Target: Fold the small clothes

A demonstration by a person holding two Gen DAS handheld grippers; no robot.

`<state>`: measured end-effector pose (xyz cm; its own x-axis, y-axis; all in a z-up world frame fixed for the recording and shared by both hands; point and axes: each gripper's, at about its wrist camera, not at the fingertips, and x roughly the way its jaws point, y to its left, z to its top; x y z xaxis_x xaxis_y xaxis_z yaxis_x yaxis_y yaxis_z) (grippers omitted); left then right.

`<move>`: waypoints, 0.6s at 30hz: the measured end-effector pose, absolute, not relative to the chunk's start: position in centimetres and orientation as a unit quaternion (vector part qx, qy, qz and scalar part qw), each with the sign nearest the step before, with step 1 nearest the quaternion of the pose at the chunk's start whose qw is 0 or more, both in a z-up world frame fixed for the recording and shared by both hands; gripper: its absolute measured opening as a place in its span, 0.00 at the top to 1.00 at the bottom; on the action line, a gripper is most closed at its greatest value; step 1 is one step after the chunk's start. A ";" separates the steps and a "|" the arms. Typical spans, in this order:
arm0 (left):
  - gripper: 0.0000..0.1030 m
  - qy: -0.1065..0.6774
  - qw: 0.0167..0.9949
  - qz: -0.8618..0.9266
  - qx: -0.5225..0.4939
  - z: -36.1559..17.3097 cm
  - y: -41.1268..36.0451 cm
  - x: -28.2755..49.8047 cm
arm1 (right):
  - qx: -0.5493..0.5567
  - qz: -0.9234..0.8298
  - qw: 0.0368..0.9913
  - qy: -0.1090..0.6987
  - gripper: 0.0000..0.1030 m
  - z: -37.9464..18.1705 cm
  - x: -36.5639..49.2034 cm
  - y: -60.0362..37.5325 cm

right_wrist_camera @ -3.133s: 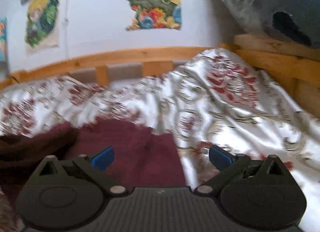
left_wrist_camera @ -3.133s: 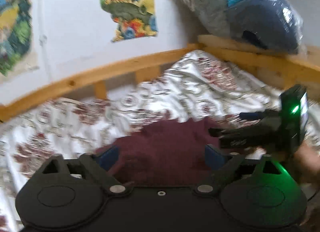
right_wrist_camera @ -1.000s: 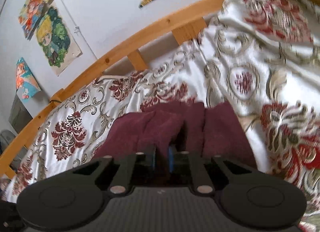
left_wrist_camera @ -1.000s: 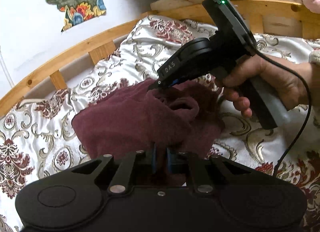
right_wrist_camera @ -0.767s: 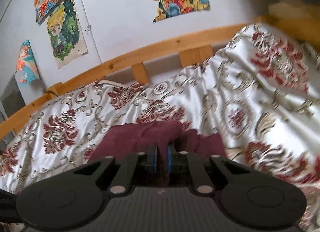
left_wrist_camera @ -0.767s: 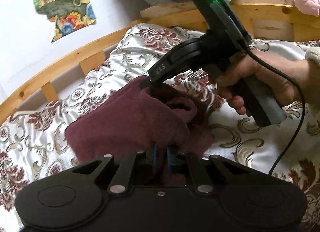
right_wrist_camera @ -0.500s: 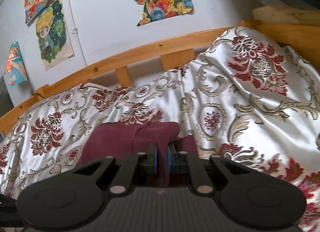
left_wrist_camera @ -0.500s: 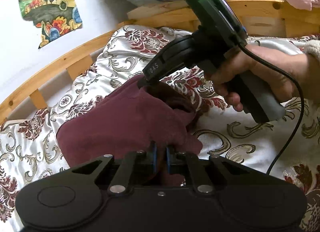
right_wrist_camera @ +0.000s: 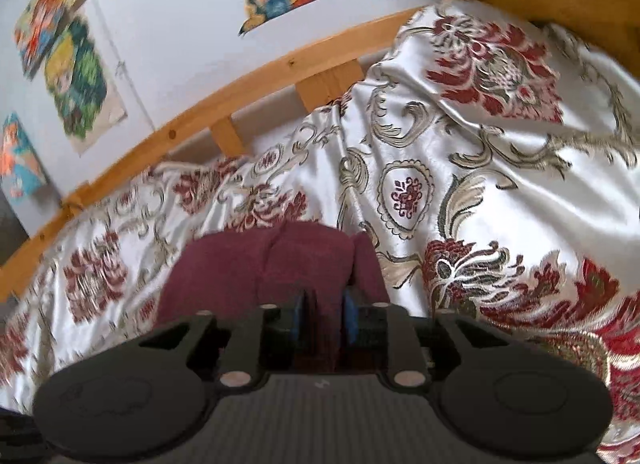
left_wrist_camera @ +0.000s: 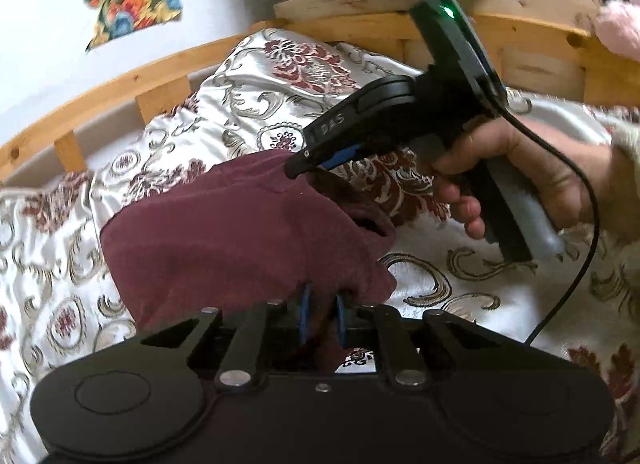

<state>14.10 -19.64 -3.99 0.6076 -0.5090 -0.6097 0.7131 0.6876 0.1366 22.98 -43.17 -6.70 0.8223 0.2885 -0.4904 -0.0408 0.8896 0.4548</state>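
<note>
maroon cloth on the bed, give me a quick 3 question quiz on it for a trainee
1. True or false: the left gripper is shut on the maroon cloth.
2. Multiple choice: what does the cloth lie on? A) a bare wooden floor B) a white bedspread with a red flower pattern C) a plain blue mat
3. Fill in: the right gripper has a fold of the ______ between its blue pads.

Key: 1 true. 2 B. 3 cloth. In the left wrist view the right gripper pinches the cloth's far edge, and the left one pinches its near edge.
</note>
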 end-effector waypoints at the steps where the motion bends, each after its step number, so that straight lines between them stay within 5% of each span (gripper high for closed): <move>1: 0.86 0.278 0.877 -0.348 0.180 -3.9 -19.5 14.2 | 0.232 0.088 0.927 0.282 0.66 -6.8 23.1 -43.5; 4: 0.86 0.282 0.877 -0.346 0.176 -4.1 -19.4 14.1 | 0.269 0.082 0.918 0.281 0.67 -7.3 23.7 -44.4; 6: 0.86 0.279 0.877 -0.345 0.184 -4.3 -19.5 13.9 | 0.274 0.076 0.916 0.282 0.83 -7.6 24.0 -44.7; 9: 0.86 0.275 0.877 -0.343 0.192 -4.5 -19.6 13.6 | 0.271 0.079 0.916 0.284 0.93 -7.8 24.3 -44.6; 18: 0.86 0.290 0.876 -0.345 0.171 -4.7 -19.3 13.9 | 0.187 0.048 0.947 0.258 0.95 -6.0 23.5 -43.3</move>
<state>13.91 -19.26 -4.73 0.5932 -0.5059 -0.6263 0.7043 0.7030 0.0993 23.52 -43.34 -5.96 0.8621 0.1874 -0.4708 0.0054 0.9257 0.3783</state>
